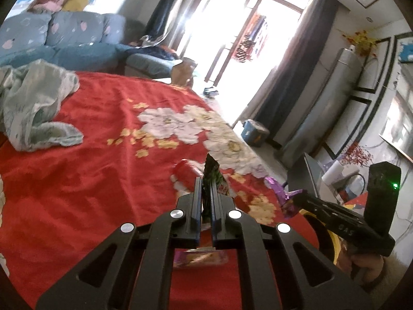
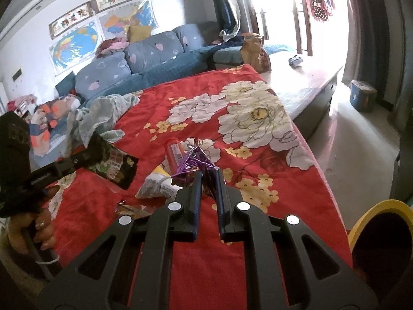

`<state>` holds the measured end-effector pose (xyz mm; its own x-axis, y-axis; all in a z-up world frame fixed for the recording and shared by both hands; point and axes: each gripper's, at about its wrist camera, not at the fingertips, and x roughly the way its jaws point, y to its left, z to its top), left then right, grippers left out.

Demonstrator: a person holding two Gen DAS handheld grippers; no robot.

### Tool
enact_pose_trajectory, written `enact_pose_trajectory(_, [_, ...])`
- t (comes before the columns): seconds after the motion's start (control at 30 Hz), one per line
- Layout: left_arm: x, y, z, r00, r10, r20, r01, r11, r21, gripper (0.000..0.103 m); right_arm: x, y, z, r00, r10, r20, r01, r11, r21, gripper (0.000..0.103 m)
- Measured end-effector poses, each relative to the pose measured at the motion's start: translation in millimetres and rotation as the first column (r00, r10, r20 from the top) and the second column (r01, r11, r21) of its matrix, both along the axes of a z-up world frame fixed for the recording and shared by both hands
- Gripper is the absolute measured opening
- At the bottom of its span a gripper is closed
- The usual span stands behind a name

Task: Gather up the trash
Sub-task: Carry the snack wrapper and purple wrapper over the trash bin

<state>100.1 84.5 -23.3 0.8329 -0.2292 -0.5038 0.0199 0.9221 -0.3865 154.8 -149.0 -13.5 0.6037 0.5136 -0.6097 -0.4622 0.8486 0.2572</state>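
Note:
My left gripper (image 1: 206,180) is shut on a green and black snack wrapper (image 1: 211,166), lifted above the red flowered blanket (image 1: 90,193). From the right wrist view the same wrapper (image 2: 113,162) hangs from that gripper at the left. My right gripper (image 2: 209,178) is shut on a crumpled purple foil wrapper (image 2: 192,161), which in the left wrist view shows as purple foil (image 1: 280,193) at the right. On the blanket lie a red tube (image 2: 174,155), a white and yellow packet (image 2: 157,184) and a clear wrapper (image 2: 133,208).
A yellow-rimmed bin (image 2: 374,210) stands at the lower right beside the bed. A pale green cloth (image 1: 33,108) lies bunched at the left of the blanket. Beyond it are a blue sofa (image 2: 134,64) and a brown paper bag (image 2: 254,49). A blue bucket (image 2: 362,95) sits on the floor.

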Motion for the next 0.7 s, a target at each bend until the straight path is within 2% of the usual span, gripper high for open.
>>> enact_pose_trajectory(0.37, [-7.9, -30.0, 13.6, 0.997, -0.065, 0.045, 0.064, 0.998, 0.029, 0.005, -11.3, -26.1, 16.5, 0.999, -0.04, 0.033, 0.04, 0.999, 0.015, 0.007])
enact_pose_trajectory(0.7, [-12.4, -60.0, 16.3, 0.99, -0.132, 0.051, 0.13, 0.99, 0.047, 0.005, -20.2, -63.4, 19.8, 0.993, -0.116, 0.032, 0.116, 0.993, 0.019, 0.007])
